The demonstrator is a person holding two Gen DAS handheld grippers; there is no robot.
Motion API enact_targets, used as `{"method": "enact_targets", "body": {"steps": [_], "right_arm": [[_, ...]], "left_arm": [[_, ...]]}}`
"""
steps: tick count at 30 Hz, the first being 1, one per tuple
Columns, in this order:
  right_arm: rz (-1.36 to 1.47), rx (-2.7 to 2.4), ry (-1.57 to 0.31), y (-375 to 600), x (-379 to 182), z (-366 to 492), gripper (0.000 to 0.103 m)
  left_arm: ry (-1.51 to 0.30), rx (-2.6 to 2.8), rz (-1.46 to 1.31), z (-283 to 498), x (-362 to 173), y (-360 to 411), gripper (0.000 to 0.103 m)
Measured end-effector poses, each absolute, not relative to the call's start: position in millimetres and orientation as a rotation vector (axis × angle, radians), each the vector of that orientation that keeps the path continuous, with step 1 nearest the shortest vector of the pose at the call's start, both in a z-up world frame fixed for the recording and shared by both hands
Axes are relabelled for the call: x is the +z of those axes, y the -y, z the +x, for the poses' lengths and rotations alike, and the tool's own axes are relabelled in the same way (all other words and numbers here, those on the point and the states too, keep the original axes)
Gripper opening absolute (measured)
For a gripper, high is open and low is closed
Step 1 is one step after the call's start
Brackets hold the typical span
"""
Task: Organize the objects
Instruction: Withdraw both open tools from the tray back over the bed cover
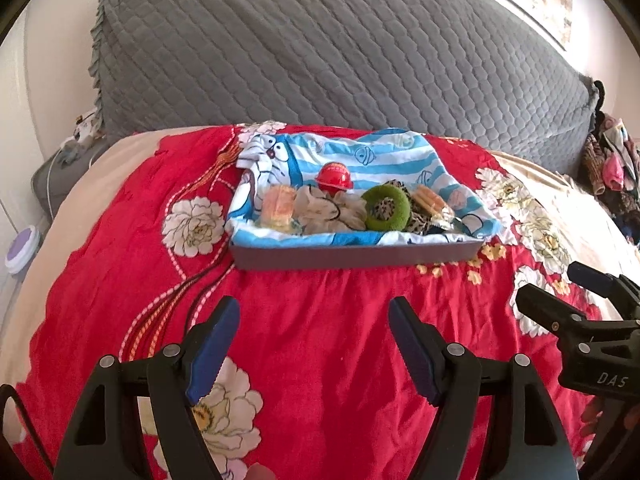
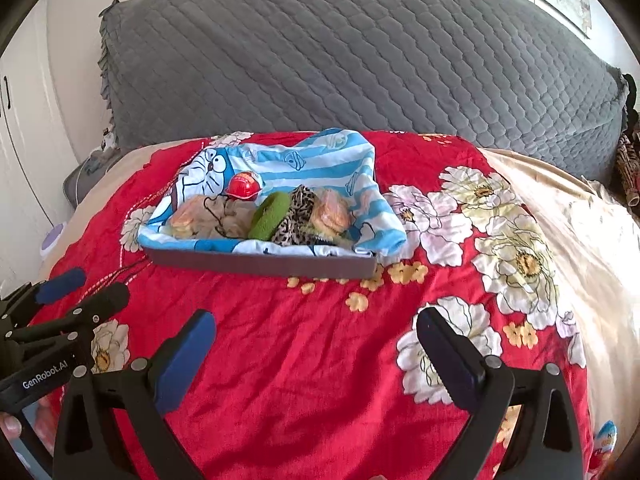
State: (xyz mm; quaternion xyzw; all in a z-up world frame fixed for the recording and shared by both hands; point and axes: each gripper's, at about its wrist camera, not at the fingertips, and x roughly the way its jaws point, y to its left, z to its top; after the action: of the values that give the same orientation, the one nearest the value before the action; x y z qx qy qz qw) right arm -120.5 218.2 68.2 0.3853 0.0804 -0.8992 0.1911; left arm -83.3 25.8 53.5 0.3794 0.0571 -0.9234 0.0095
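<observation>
Both hand-held grippers, left [image 1: 314, 344] and right [image 2: 316, 354], hover released before the filled tray [image 1: 360, 254].

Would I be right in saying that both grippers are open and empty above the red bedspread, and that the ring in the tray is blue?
Not quite: the ring is green, as the left wrist view shows. The rest holds: left gripper and right gripper are open and empty above the red bedspread, and the ring lies in the tray.
</observation>
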Motion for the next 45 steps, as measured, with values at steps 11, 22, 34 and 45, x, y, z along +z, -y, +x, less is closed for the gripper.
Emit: {"method": "enact_targets", "body": {"steps": [11, 22, 34, 45], "right_arm": [[1.058, -2.548, -0.252, -224.2, 70.0, -99.9, 0.101], [1.057, -2.565, -0.238, -232.4, 61.0, -87.5, 0.101], [1.073, -2.561, -0.276, -233.4, 46.4, -81.6, 0.101], [1.027, -2.562, -0.242, -235.1, 40.7, -74.0, 0.101]], "left_arm": [[-0.184, -2.874, 1.178, -61.5, 53.3, -19.4, 0.078], [-0.193, -2.876, 1.168, -53.5, 47.5, -15.6, 0.078], [-0.166, -2.878, 1.174, -47.6, 38.3, -15.6, 0.078], [-0.173, -2.873, 1.177, -46.0, 30.0, -15.6, 0.078]]}}
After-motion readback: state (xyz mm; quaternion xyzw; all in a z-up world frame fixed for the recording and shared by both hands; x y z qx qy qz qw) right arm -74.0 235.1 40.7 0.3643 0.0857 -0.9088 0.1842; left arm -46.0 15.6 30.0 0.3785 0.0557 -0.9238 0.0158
